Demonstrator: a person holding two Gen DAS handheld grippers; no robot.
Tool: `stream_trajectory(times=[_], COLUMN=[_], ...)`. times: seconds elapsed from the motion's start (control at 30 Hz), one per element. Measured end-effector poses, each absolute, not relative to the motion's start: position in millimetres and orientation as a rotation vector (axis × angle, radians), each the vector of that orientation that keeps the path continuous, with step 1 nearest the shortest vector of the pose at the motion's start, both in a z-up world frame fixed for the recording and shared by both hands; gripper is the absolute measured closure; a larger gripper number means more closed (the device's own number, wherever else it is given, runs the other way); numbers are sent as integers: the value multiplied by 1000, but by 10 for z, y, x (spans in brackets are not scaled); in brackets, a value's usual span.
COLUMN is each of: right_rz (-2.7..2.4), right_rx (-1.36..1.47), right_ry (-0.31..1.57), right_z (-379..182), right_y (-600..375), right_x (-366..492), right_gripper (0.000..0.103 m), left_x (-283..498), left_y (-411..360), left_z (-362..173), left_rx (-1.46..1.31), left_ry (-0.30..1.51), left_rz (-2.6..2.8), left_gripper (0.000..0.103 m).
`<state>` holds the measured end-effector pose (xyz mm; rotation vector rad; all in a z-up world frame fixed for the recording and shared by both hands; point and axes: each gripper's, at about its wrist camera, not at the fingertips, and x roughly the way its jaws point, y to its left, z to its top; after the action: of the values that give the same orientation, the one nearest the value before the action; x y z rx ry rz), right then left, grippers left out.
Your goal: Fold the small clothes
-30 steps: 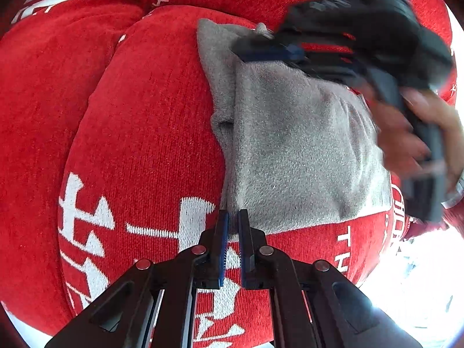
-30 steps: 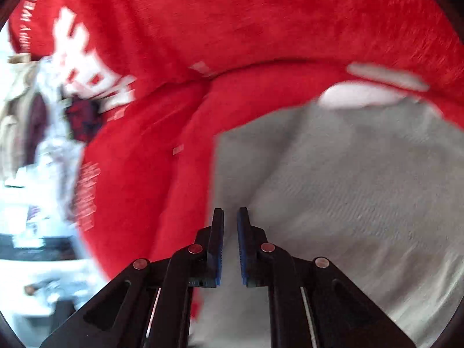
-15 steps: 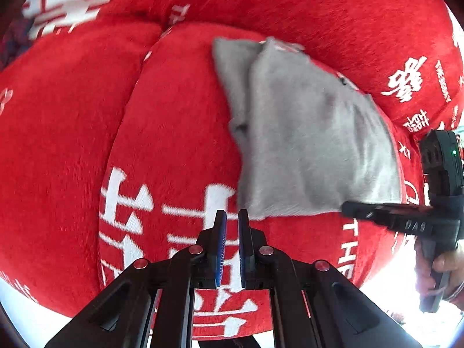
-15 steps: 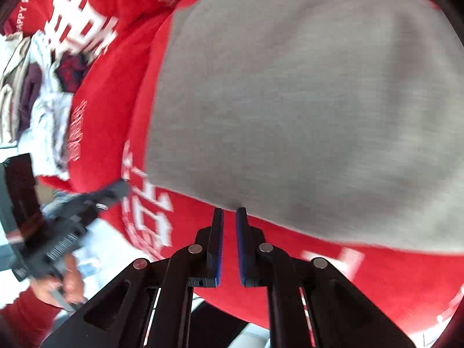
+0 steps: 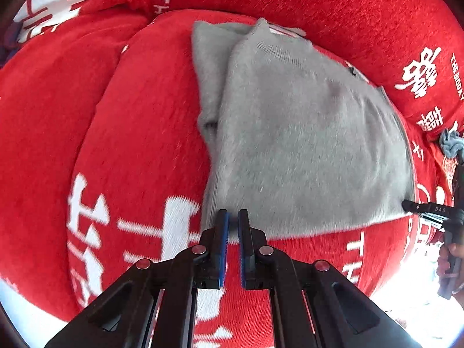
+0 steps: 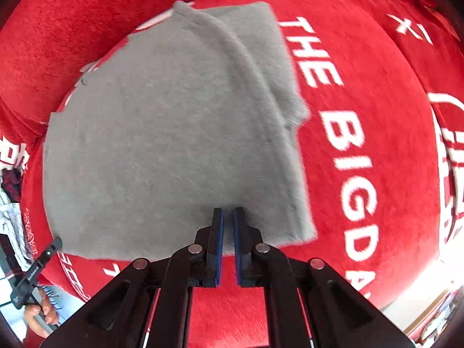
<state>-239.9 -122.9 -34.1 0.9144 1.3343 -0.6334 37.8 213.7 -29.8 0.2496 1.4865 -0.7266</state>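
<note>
Both jaws sit closed and empty, left gripper and right gripper poised over the near edge of the soft grey folded garment on the red printed cushion, folding apparently nearly finished.

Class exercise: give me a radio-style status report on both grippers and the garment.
Left gripper shut, empty. Right gripper shut, empty. Grey garment folded on red cover. Nothing in the way.

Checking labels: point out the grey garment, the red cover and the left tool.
grey garment (image 5: pixel 304 133), left wrist view, top layer.
red cover (image 5: pixel 139 116), left wrist view, bare plush.
left tool (image 5: pixel 233 217), left wrist view, between fingertips.
</note>
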Motion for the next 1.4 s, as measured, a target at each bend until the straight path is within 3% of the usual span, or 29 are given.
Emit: stream_trajectory(times=[0.73,0.77,0.8,0.83,0.87,1.1,1.2,1.27,1.3,1.4], right_rz=[-470,-462,-452,-445,-439,-405,-393,-392,-401,-392], right_rx=[882,872,858,849,840,814,788,735,696,612], right_ry=[1392,1395,1397,1399,1398,1403,1395,1379,1369,1358], right_z=[795,836,888,928,969,1117,1171,1235,1280,1374], right_y=[-458,-431,-403,-382,-364,-300,-280,-252,-234,-202], right_x=[-2015,-1993,-1962,-1932,-1904,-1715,-1637,-1574,-1546,-1466], right_gripper=[88,84,82,75,65,60,49,24,19,19], left_x=[-241,-239,-234,-227,-230,-250,-218,-184,-174,-146], left_y=[2358,2378,2404,2429,2466,2481,2444,2429,2424,2406], left_z=[935,969,1001,1030,1097,1346,1396,1381,1379,1441], left_rx=[347,341,337,336,335,379,419,410,403,370], left_ry=[1476,1475,1477,1478,1452,1391,1380,1417,1432,1436], left_rz=[-617,-610,-600,-585,-559,-532,-506,-513,-517,-500], left_gripper=[95,86,66,8,1,1,1,1,1,1])
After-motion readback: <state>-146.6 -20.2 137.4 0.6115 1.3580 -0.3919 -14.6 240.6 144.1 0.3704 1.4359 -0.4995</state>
